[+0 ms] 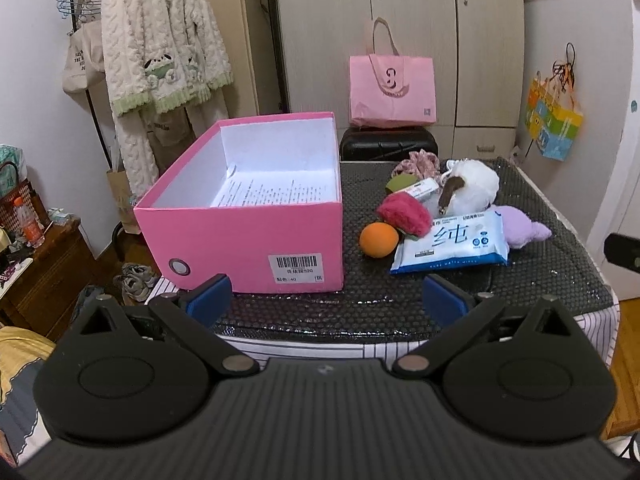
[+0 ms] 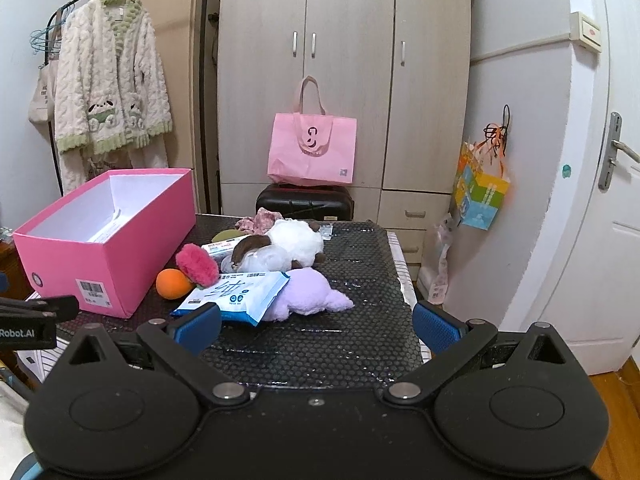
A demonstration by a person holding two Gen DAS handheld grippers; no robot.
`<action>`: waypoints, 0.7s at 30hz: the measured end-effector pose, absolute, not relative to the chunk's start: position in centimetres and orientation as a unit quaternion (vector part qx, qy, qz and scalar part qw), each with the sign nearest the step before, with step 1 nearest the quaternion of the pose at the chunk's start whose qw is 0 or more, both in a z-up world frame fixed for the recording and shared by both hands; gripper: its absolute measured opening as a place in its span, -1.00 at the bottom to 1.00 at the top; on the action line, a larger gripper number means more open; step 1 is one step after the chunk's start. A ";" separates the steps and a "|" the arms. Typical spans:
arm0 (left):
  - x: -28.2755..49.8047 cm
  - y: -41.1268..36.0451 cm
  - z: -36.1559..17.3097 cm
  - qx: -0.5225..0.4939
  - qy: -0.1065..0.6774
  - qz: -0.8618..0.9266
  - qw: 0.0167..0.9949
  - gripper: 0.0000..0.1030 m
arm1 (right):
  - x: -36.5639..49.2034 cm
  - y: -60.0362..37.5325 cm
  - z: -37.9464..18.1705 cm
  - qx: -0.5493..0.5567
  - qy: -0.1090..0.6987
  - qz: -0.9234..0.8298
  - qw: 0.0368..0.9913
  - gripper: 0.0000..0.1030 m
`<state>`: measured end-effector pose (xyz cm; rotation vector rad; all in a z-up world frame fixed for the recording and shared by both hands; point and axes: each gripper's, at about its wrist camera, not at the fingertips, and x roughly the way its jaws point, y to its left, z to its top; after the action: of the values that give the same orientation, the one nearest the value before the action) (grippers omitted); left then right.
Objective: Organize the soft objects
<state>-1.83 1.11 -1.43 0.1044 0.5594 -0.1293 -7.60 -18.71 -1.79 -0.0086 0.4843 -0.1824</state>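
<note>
An open pink box (image 1: 256,248) (image 2: 104,264) stands on the left of the black mat, with only a printed sheet inside. To its right lies a pile: an orange ball (image 1: 379,239) (image 2: 172,284), a pink fluffy scrunchie (image 1: 404,214) (image 2: 198,266), a blue wet-wipes pack (image 1: 452,246) (image 2: 236,296), a purple plush (image 1: 520,228) (image 2: 308,292), a white plush sheep (image 1: 472,188) (image 2: 292,246), a floral scrunchie (image 1: 420,164) and a green pad (image 1: 400,184). My left gripper (image 1: 326,300) is open and empty near the front edge. My right gripper (image 2: 318,326) is open and empty, short of the pile.
The black mat (image 1: 540,280) (image 2: 360,320) covers a small table with a striped cloth. Behind stand a black suitcase (image 2: 304,200) with a pink tote bag (image 2: 314,148) and a wardrobe. A clothes rack with a fluffy robe (image 1: 160,60) is at left, a door (image 2: 616,240) at right.
</note>
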 end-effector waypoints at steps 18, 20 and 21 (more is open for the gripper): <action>-2.4 1.9 -1.2 0.023 0.255 -0.082 0.963 1.00 | -7.7 -18.3 -2.0 -0.015 0.238 -0.084 0.967 1.00; -2.5 2.0 -1.2 0.019 0.252 -0.086 0.964 1.00 | -7.7 -18.4 -2.1 -0.013 0.238 -0.084 0.967 1.00; -2.5 2.0 -1.1 0.018 0.250 -0.088 0.964 1.00 | -7.7 -18.4 -2.1 -0.013 0.238 -0.084 0.968 1.00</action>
<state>-2.55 2.05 -1.13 0.0366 0.5060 -0.1775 -7.74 -18.39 -2.06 -0.0270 0.4807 -0.1701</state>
